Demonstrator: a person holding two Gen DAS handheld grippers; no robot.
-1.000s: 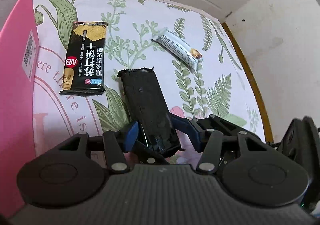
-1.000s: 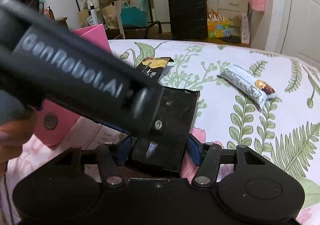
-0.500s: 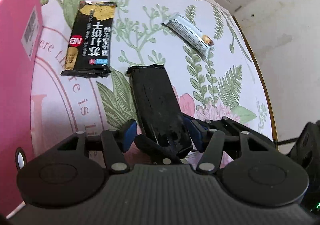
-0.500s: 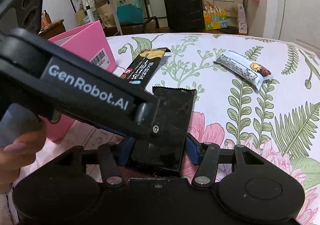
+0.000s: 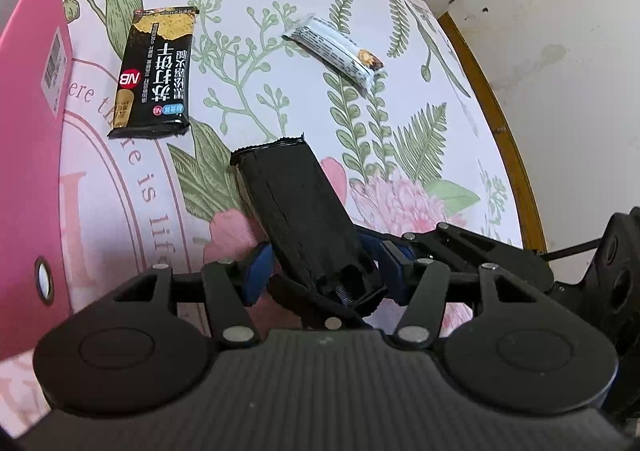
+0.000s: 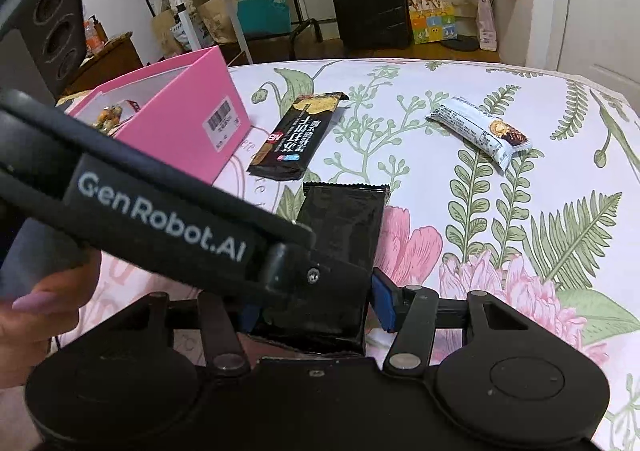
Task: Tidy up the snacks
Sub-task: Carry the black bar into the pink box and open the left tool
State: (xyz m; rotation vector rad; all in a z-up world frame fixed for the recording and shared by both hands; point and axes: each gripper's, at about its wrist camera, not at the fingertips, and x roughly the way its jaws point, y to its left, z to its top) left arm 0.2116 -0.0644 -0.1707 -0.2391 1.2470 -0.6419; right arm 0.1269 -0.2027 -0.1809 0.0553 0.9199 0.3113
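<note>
The black packet (image 5: 296, 211) sits lengthwise between both pairs of tongs, near end deep in the jaws, far end pointing out over the bench (image 5: 440, 63). The right tongs (image 6: 316, 307) have just been closing and are now narrow, their right pad against the packet's edge (the left pad is hidden behind the other tool). The left tongs (image 5: 326, 267) also stand narrow, blue pads flanking the same near end; whether they press I cannot tell. Beyond lie a black-and-gold cracker packet (image 5: 156, 71) near the pink box (image 5: 28, 131) and, well apart to the right, a white bar (image 5: 336, 51).
</note>
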